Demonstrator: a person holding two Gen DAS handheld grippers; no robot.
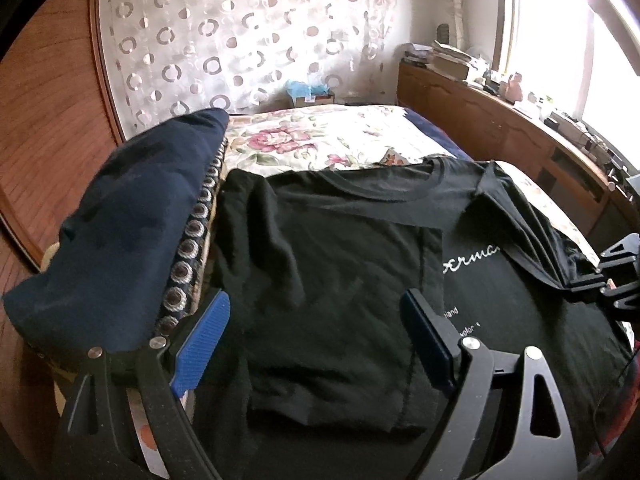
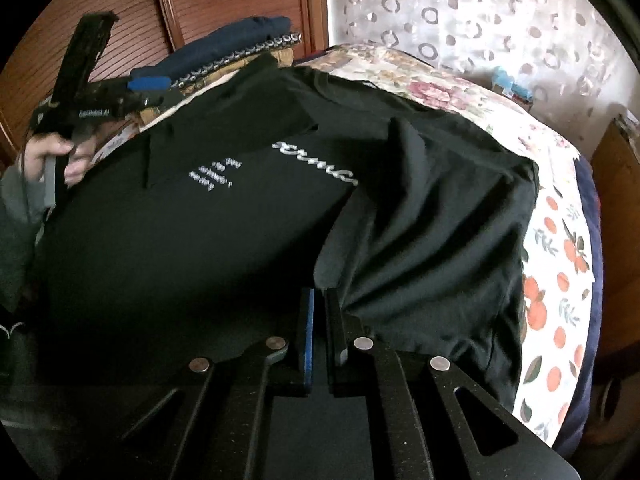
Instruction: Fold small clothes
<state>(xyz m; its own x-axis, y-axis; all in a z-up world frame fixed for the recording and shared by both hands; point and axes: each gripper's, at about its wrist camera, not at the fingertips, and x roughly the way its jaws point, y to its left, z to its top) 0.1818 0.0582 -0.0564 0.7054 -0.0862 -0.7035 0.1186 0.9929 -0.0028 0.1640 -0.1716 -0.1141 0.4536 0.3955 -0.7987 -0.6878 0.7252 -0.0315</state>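
A black T-shirt (image 1: 332, 264) lies flat on the bed (image 1: 320, 140), one side already folded in. It looks soft, light and floppy, so an edge or corner is best to pinch. The right hand-held gripper (image 2: 319, 300) is pinched together on the shirt's side edge. The left hand-held gripper (image 1: 316, 344) hangs wide apart, empty. White writing shows "erma"; the rest is too small.
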